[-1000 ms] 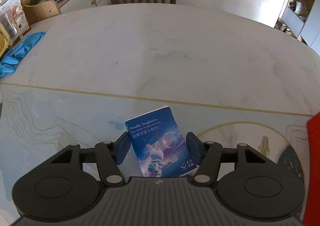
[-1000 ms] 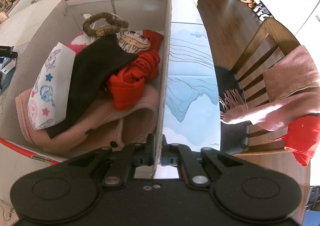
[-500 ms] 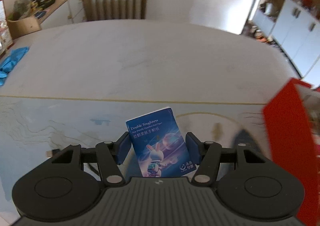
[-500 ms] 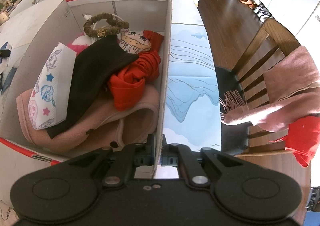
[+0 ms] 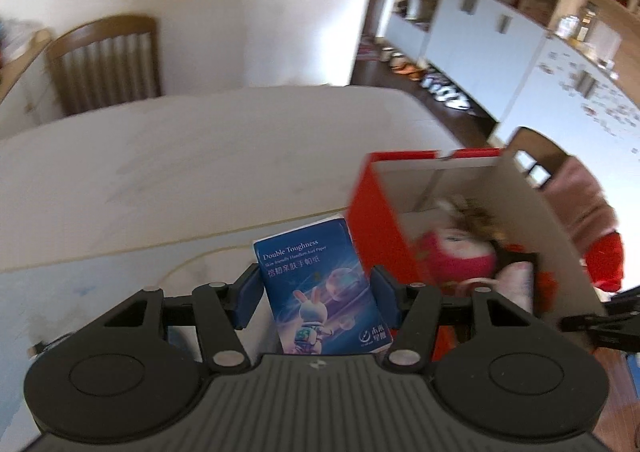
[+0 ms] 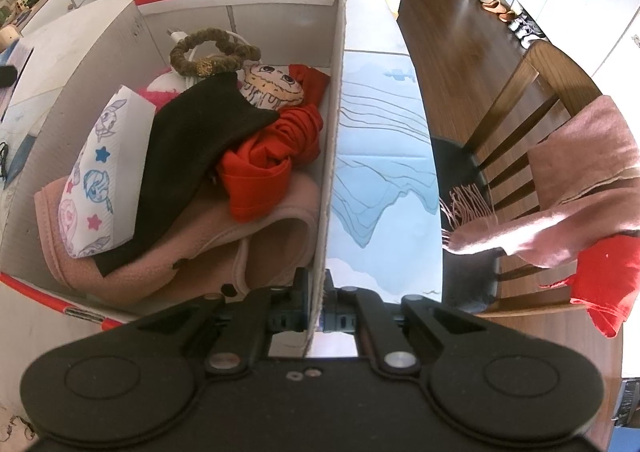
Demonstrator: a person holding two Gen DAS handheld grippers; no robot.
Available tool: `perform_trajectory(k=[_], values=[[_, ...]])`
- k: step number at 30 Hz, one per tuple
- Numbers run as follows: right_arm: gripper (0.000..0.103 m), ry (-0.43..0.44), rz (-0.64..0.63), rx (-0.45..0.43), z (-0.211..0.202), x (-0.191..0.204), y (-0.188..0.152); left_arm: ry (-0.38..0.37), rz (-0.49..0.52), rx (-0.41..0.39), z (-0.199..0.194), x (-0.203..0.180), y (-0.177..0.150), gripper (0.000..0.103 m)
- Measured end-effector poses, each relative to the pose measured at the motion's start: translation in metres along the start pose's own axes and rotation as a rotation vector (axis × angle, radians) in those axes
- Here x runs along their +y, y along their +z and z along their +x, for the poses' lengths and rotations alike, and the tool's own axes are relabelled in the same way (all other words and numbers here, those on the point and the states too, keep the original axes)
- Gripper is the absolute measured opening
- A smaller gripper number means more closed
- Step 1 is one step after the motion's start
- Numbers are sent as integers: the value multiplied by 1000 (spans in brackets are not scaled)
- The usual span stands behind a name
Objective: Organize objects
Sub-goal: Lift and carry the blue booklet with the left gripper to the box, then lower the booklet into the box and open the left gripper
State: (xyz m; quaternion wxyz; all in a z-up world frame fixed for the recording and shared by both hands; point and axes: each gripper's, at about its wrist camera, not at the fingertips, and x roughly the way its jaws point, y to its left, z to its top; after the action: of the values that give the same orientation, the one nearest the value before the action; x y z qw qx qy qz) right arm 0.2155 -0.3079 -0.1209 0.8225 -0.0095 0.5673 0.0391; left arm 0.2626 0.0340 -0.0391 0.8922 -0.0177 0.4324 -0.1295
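Note:
My left gripper [image 5: 314, 294] is shut on a blue tissue pack [image 5: 316, 284] with a rabbit picture and holds it above the table, just left of the red cardboard box [image 5: 380, 220]. My right gripper [image 6: 318, 304] is shut on the box's right wall [image 6: 334, 140], one finger on each side. The box holds a pink blanket [image 6: 192, 248], a black cloth [image 6: 188, 148], a red cloth [image 6: 272, 156], a white patterned tissue pack [image 6: 100, 180], a doll face [image 6: 272, 86] and a brown bead ring [image 6: 212, 52].
The white marble table [image 5: 180, 156] has a blue printed mat [image 6: 380, 148] right of the box. A wooden chair [image 6: 520, 124] with a pink scarf [image 6: 580, 180] and red cloth [image 6: 604, 276] stands at the right. Another chair [image 5: 104, 60] stands at the far side.
My left gripper has swung right and risen with the tissue pack, and the red box has come into its view. My right gripper has stayed clamped on the box wall.

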Motion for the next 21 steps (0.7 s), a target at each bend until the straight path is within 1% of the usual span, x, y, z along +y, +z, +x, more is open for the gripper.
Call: perform_trajectory(k=[6, 12, 14, 17, 18, 20, 21], values=[[4, 0, -2, -3, 0, 0, 0, -77, 100, -15, -2, -49, 16, 57], [4, 3, -4, -8, 0, 0, -1, -124, 210, -11, 12, -96, 30, 56], [4, 4, -4, -9, 0, 0, -1, -143, 229, -16, 15, -110, 34, 56], [4, 6, -4, -12, -1, -1, -2, -167, 275, -18, 21, -131, 40, 53], [4, 6, -3, -13, -1, 0, -2, -175, 287, -14, 25, -138, 43, 50], [4, 7, -4, -13, -1, -1, -2, -186, 303, -1, 34, -150, 46, 49], [4, 7, -4, -13, -1, 0, -2, -189, 312, 5, 40, -157, 48, 46]])
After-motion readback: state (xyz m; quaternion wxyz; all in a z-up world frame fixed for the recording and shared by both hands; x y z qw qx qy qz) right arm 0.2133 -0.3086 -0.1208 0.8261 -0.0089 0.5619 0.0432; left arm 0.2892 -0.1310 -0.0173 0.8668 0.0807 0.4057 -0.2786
